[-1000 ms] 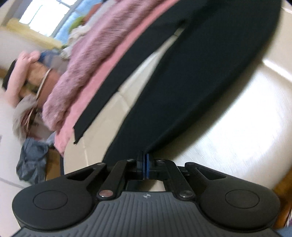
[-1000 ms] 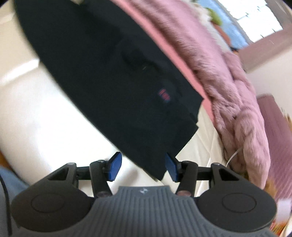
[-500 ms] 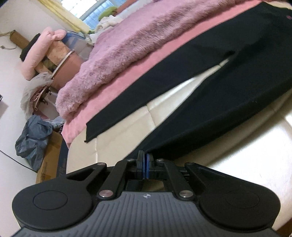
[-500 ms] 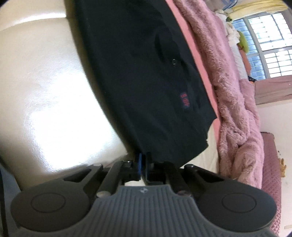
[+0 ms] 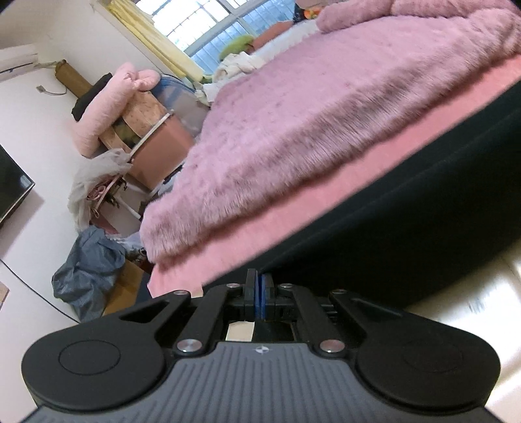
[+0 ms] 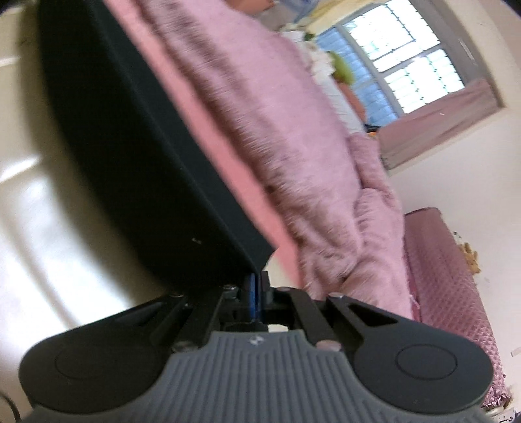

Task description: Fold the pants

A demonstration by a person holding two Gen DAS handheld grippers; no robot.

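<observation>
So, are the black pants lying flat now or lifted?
Lifted: both tools, left tool and right tool, are shut on the black pants, whose fabric stretches up from the bed.

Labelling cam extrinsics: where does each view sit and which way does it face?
Left wrist: on the left tongs, looking forward and slightly down along shut fingers pinching the black pants; beyond lie the fluffy pink blanket and a window. Only the tongs show, no hand.
Right wrist: on the right tongs, shut on another pants edge, facing across the cream surface towards the bed. Only the tongs show.
Shared: pants, blanket, window.
</observation>
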